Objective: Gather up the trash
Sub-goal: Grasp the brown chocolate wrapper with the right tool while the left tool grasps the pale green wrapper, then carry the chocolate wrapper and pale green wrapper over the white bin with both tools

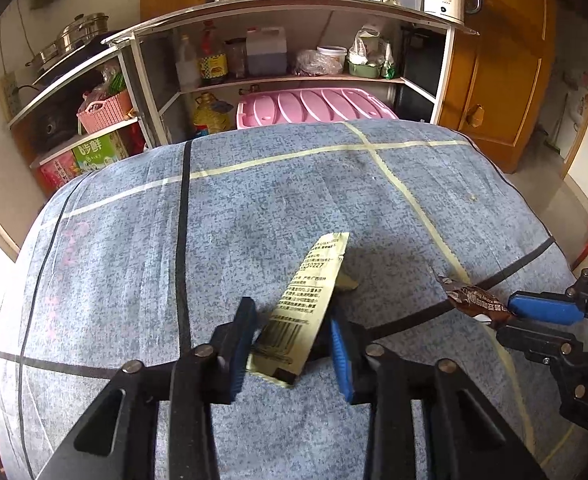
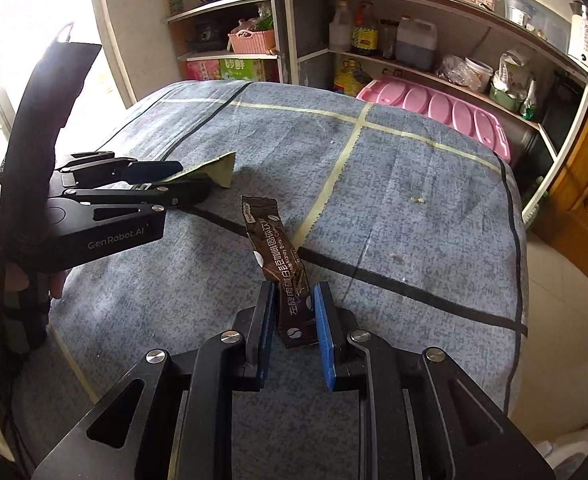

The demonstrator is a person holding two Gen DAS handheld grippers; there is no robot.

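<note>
Over the blue-grey speckled tablecloth (image 1: pixel 254 208), the left gripper (image 1: pixel 290 344) is pinching a flat yellow-green printed sachet (image 1: pixel 305 304), and the right gripper (image 2: pixel 294 332) is clamping a crinkly dark brown coffee-stick wrapper (image 2: pixel 282 264), both lifted off the cloth

Two wrappers are held above the tabletop (image 1: pixel 278 184): the sachet (image 1: pixel 305 304) in the left tool (image 1: pixel 290 344), the coffee stick (image 2: pixel 282 264) in the right tool (image 2: pixel 294 332). Behind the tabletop, shelves (image 1: pixel 286 76) are set, with a tub (image 1: pixel 313 106) below.
</note>
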